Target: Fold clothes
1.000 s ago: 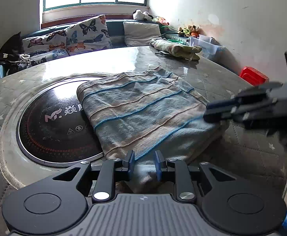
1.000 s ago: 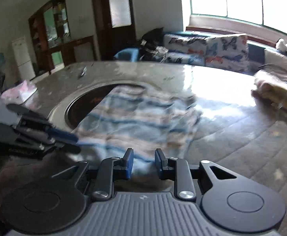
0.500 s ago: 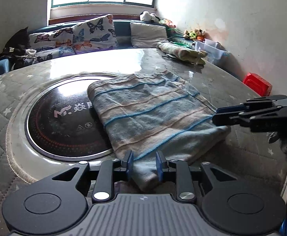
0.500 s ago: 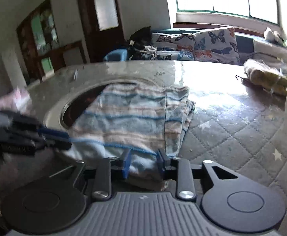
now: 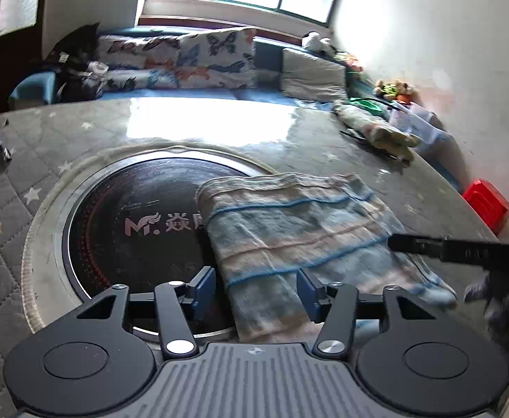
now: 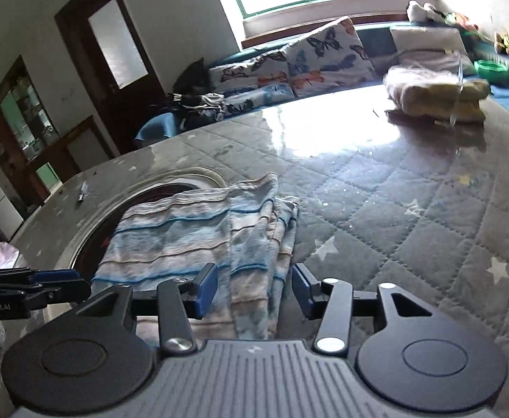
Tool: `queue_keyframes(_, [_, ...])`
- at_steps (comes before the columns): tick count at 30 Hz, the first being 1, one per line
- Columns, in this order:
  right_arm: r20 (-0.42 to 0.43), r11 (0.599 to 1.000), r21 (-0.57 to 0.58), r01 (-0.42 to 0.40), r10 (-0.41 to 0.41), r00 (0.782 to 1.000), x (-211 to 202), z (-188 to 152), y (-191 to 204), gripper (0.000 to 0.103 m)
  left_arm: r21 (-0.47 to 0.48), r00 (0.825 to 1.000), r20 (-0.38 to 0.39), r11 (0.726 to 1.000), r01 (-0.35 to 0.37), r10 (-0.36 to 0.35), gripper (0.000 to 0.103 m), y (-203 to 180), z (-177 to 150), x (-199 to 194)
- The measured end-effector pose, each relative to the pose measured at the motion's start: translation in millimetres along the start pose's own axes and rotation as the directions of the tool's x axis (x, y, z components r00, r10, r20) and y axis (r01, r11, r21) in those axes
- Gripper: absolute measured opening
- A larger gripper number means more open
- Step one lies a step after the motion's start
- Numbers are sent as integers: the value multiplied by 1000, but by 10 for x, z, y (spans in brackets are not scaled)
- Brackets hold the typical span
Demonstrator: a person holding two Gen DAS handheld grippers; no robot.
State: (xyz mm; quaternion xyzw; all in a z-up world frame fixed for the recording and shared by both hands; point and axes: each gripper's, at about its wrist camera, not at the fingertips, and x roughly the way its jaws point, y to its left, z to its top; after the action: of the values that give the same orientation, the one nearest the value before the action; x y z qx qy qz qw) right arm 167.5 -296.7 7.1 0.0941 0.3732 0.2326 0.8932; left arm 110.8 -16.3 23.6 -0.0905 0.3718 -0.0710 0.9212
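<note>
I see the soft striped blue and cream cloth (image 5: pixel 299 240) lying folded in the middle of the frame, long side running away from me. My left gripper (image 5: pixel 256 292) and right gripper (image 6: pixel 252 291) both hang spread over its near edge, pinching nothing.

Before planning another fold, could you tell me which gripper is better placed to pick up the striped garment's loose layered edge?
Probably the right gripper: open, with the striped garment's layered edge directly ahead. The left gripper faces its smooth folded side.

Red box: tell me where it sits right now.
In the left wrist view, the red box sits at far right, beyond the table edge, against the white wall.
</note>
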Motion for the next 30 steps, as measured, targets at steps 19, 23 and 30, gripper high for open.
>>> queue_keyframes(19, [0,996,71,-50,50,999,231,-2,-27,35,-57,998,-56,998,-4,0,44,83,48,301])
queue_keyframes(23, [12,994,89,-61,60,998,213,-26,-41,28,-60,998,-57,998,3,-6,33,75,44,320])
queue_keyframes(30, [34,990,114,-77,74,997,156,-75,-57,16,-41,999,-42,999,10,-11,19,54,72,284])
